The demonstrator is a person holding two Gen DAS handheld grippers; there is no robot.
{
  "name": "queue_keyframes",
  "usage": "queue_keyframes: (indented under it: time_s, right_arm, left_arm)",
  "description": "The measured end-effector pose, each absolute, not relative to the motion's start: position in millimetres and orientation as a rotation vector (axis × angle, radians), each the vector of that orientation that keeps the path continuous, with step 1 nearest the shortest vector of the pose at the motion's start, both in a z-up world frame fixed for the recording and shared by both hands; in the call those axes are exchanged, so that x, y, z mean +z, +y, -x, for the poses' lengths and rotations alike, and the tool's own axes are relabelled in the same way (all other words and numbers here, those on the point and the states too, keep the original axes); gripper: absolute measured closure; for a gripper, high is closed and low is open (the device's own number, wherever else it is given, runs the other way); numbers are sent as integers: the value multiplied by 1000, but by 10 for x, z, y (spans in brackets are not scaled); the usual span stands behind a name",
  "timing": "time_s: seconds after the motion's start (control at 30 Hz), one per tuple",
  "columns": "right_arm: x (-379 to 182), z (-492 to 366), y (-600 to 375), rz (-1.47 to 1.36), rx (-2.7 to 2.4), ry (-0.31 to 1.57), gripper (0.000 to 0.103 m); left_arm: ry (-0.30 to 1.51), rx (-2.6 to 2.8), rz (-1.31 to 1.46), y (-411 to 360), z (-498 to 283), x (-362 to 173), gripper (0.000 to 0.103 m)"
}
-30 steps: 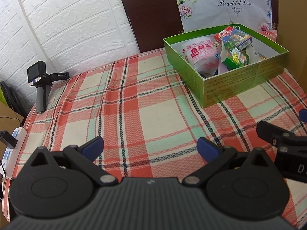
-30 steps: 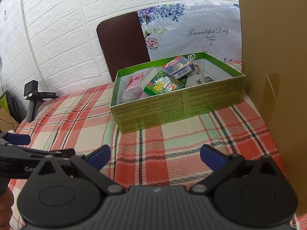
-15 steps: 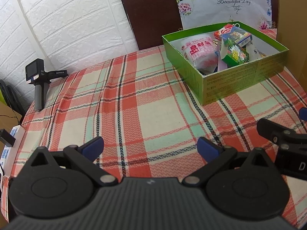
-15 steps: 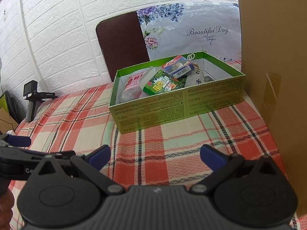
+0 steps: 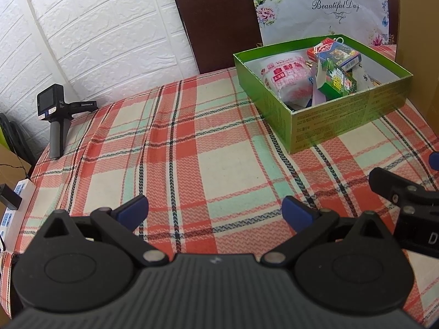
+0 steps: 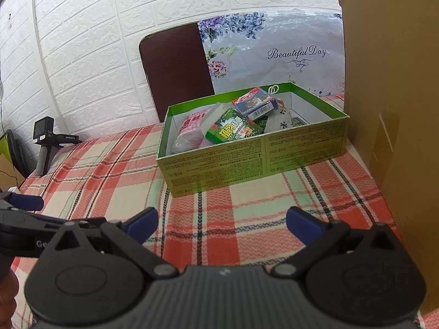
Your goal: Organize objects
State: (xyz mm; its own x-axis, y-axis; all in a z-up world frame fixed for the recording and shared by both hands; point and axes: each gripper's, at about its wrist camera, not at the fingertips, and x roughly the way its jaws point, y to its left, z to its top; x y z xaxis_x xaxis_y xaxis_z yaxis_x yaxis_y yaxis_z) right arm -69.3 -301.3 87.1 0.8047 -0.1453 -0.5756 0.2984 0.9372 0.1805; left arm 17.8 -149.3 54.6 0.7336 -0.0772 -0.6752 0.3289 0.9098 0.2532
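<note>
A green cardboard box [image 5: 345, 118] [image 6: 247, 159] stands on the plaid tablecloth at the far right. It holds a pink-printed bag [image 5: 285, 79] [image 6: 189, 128], a green carton [image 5: 340, 82] [image 6: 233, 130], a blue and red pack [image 5: 340, 53] [image 6: 255, 102] and other small items. My left gripper [image 5: 215, 211] is open and empty above the cloth, well short of the box. My right gripper [image 6: 222, 223] is open and empty in front of the box. Each gripper shows at the edge of the other's view.
A small camera on a grip [image 5: 55, 120] [image 6: 45, 142] stands at the table's far left edge. A brown chair back [image 5: 219, 22] and a floral sheet [image 6: 274, 54] are behind the table. A tall cardboard panel [image 6: 392, 109] stands at the right. A power strip [image 5: 11, 205] lies at the left.
Both grippers have drawn back and risen slightly, so the box looks a little farther. Both stay open and empty.
</note>
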Motion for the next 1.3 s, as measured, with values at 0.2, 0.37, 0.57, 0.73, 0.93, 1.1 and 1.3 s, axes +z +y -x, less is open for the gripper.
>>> queue_keyframes:
  time_s: [0.2,0.37,0.57,0.73,0.93,1.1,1.3]
  right_arm:
    - [868,696,-2998,-266,-241,590,0]
    - [870,703,-2999,-264,-237,584,0]
    - [877,709,-2989,-266,-238,581,0]
    - [873,710,-3005,-272,-235,582,0]
    - [867,710,-3007,-272,-233,582,0]
    - [880,713,-2993,-266,-234,579,0]
    - [871,706,-2984,-265,-237,583,0]
  left_arm:
    - [713,-224,-359,-1480,-168,555,0]
    - [716,-221,-360,-1479,-167,548,0]
    - [714,-218,-359,-1470,-167,549,0]
    - [712,-212,-359,-1466,-168,554,0]
    - [707,-208,-361,-1467,-160,560,0]
    - [710,-208,-356,-1463,-159,560,0]
    - [720,-211,-347,-1440,-177,560,0]
